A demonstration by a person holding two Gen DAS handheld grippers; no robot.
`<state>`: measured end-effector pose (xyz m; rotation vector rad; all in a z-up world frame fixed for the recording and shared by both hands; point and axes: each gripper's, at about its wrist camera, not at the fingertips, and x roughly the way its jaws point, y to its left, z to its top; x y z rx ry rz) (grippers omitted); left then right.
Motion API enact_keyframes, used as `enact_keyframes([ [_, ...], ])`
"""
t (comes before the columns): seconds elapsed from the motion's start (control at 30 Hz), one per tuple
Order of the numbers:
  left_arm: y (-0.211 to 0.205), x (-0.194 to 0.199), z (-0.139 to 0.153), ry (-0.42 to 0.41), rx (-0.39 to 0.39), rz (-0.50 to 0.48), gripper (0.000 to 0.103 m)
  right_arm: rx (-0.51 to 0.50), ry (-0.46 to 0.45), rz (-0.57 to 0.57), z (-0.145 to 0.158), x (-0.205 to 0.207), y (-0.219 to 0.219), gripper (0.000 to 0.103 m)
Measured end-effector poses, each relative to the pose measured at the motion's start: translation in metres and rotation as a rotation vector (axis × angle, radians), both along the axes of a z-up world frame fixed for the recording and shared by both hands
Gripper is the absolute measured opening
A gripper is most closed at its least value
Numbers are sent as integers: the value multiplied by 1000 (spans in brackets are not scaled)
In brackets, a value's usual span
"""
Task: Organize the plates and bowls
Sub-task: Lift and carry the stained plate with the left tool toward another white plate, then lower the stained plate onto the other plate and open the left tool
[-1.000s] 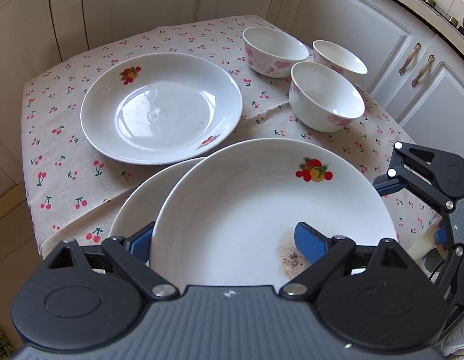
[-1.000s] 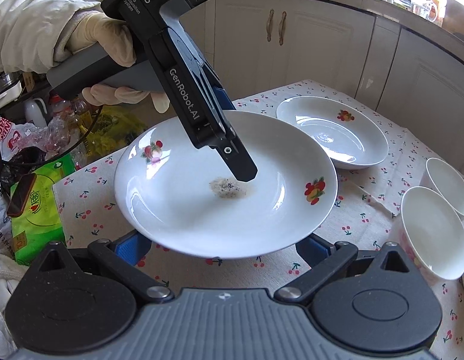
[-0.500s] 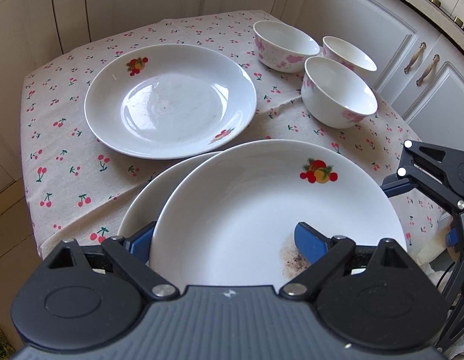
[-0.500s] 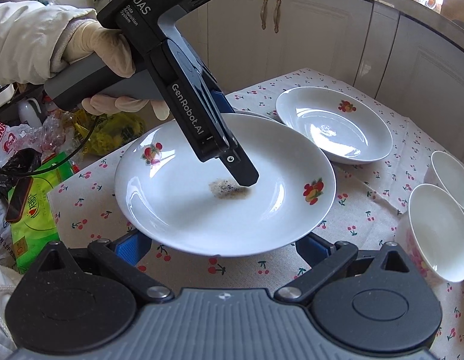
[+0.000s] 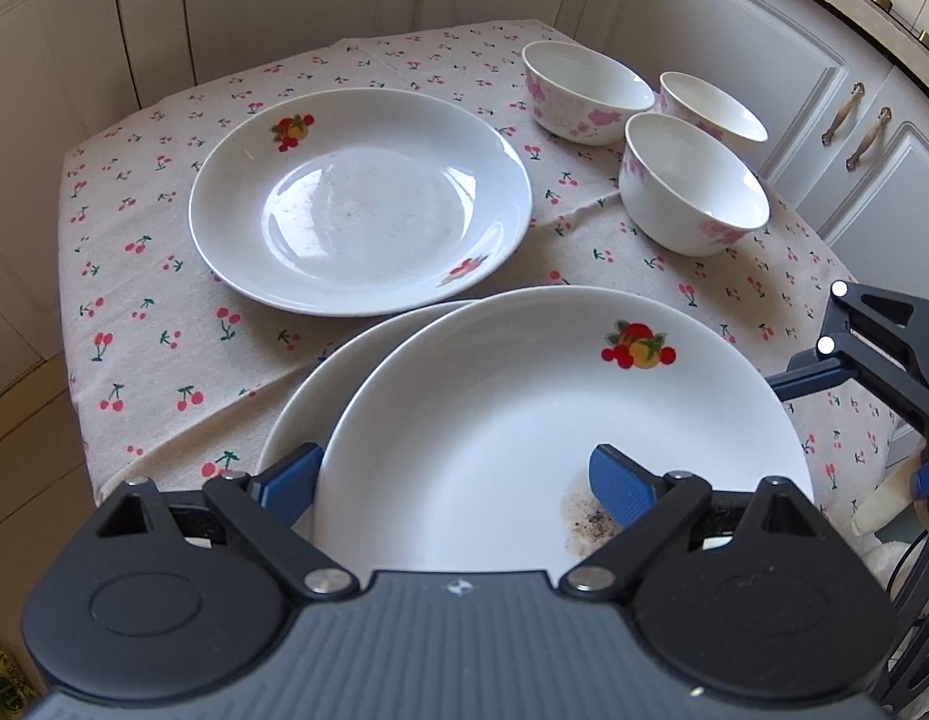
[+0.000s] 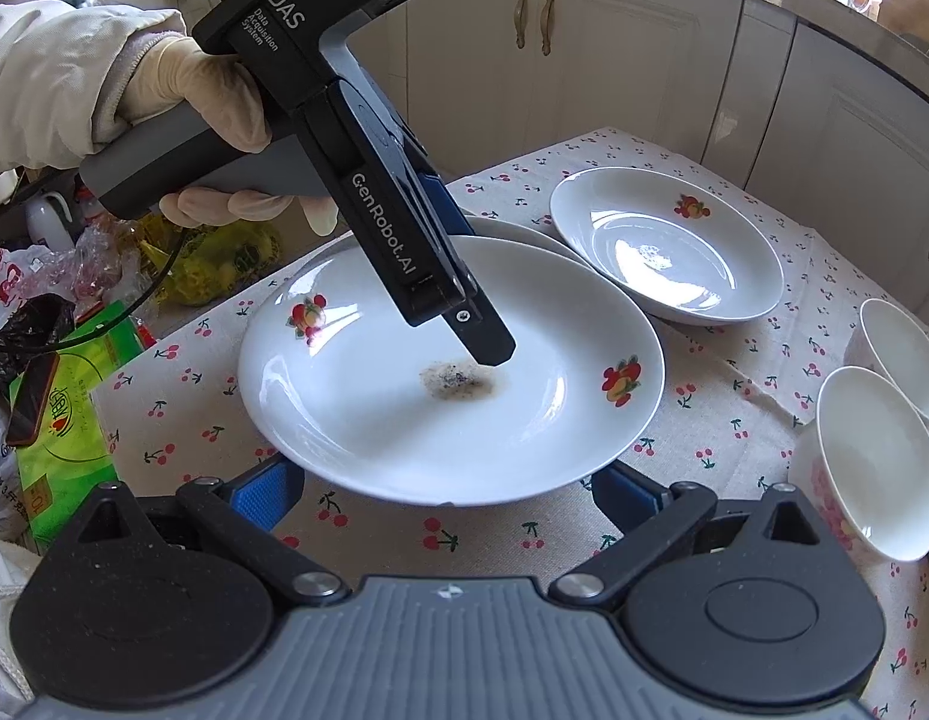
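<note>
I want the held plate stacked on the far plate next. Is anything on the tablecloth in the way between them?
Nothing visible. The left gripper grips the dirty plate above another plate. Only bare tablecloth separates these from the far plate. The three bowls sit off to the right.

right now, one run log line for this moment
left gripper: shut on stained plate | under it: second plate | right gripper: open, near plate rim | three bowls unstacked
</note>
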<state>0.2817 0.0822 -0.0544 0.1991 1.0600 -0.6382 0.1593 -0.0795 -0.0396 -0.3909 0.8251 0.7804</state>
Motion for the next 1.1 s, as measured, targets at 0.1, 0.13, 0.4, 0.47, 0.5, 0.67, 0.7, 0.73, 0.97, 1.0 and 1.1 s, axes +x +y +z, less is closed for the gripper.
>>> enact_keyframes([
  [0.1, 1, -1, 2, -12, 8, 5, 94, -2, -3, -3, 1, -1, 1, 103],
  [0.13, 2, -2, 3, -13, 7, 6, 94, -3, -5, -3, 1, -2, 1, 103],
  [0.4, 8, -6, 7, -31, 2, 21, 94, -6, -3, -20, 0, -2, 3, 103],
  [0.47, 9, -6, 7, -34, 0, 23, 94, -9, -4, -23, 0, -3, 4, 103],
  [0.5, 10, -6, 7, -37, -1, 26, 94, -11, -6, -24, 0, -3, 4, 103],
  [0.67, 11, -9, 8, -45, 5, 34, 95, -16, -5, -38, -2, -4, 5, 103],
  [0.7, 11, -10, 8, -47, 7, 34, 95, -17, -5, -40, -2, -4, 5, 103],
  [0.73, 12, -10, 8, -48, 7, 35, 95, -17, -5, -42, -2, -4, 5, 103],
  [0.97, 18, -11, 11, -70, 23, 59, 95, -20, -11, -59, 1, -5, 3, 103],
  [1.0, 19, -11, 11, -70, 20, 60, 95, -20, -11, -61, 1, -6, 2, 103],
  [1.1, 23, -12, 12, -67, 9, 70, 95, -18, -18, -64, 4, -8, -1, 103],
])
